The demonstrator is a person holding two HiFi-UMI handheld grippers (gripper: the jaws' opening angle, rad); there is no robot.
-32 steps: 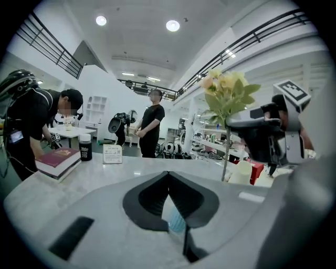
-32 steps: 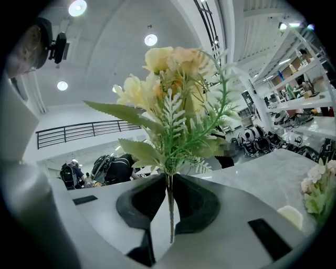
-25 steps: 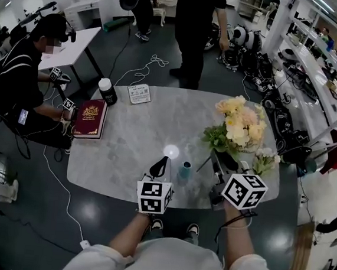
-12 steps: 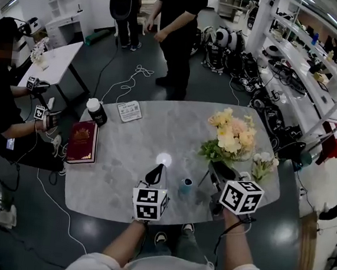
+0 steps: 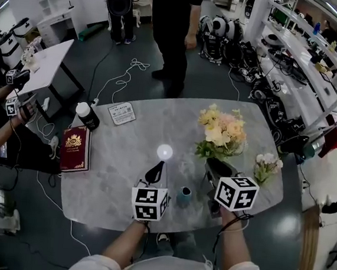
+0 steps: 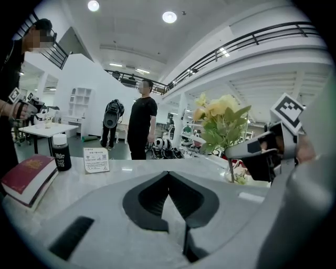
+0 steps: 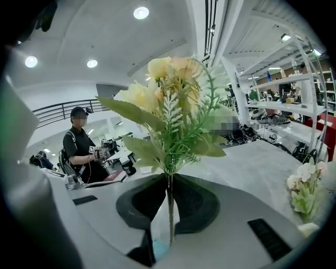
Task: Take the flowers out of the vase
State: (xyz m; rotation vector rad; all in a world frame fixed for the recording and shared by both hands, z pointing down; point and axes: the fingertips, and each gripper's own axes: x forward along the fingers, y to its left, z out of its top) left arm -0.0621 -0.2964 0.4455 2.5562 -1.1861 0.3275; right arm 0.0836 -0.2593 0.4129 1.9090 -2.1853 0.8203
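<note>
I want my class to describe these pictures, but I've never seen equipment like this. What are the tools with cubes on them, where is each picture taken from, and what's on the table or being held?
There is no robot here. A person holds a two-jaw gripper in each hand, and the patterned cubes are part of the grippers. The wide picture comes from a camera on the person's head, looking down. The other two come from cameras riding on each gripper, looking along its jaws. On the table are a red book, a bottle, a card, a small teal vase and a sprig of white flowers. The right gripper is shut on the stem of the yellow flowers. The left gripper is shut and empty.
</note>
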